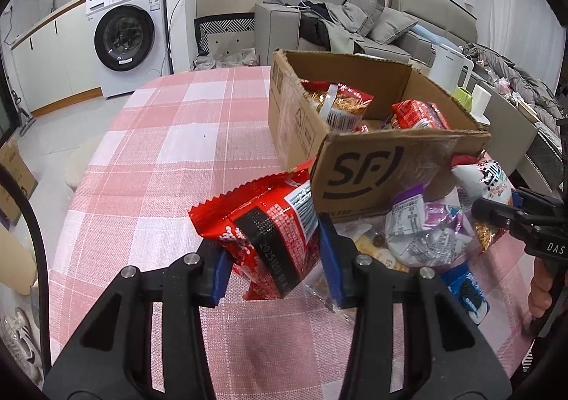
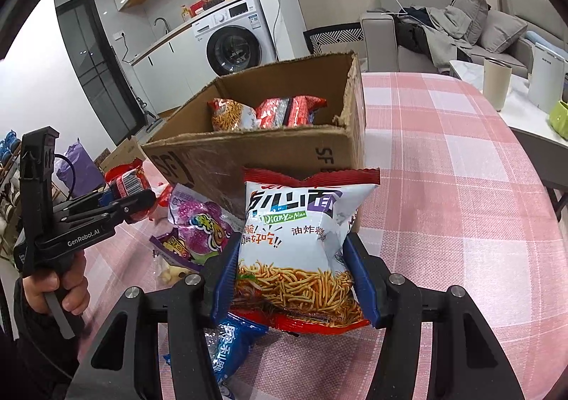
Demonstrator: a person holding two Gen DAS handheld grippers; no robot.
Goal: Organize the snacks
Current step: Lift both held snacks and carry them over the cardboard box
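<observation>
My left gripper (image 1: pixel 275 263) is shut on a red snack packet (image 1: pixel 269 236), held just above the pink checked tablecloth (image 1: pixel 159 158). My right gripper (image 2: pixel 294 275) is shut on a white noodle-snack bag (image 2: pixel 301 240) with a red top edge. Both packets hang close in front of an open cardboard box (image 1: pixel 369 165), which holds two red snack packs (image 1: pixel 340 102). In the right wrist view the left gripper (image 2: pixel 131 197) shows at the left with its red packet (image 2: pixel 127 181), gripped by a hand (image 2: pixel 53 290). The right gripper's tip (image 1: pixel 493 212) shows at the left view's right edge.
Loose snacks lie on the cloth beside the box: a purple and silver pack (image 1: pixel 422 229), a blue cookie pack (image 1: pixel 468 290) and a blue bag (image 2: pixel 230 339). A washing machine (image 1: pixel 127 34) and grey sofa (image 1: pixel 355 27) stand beyond. A side table holds a cup (image 2: pixel 497 82).
</observation>
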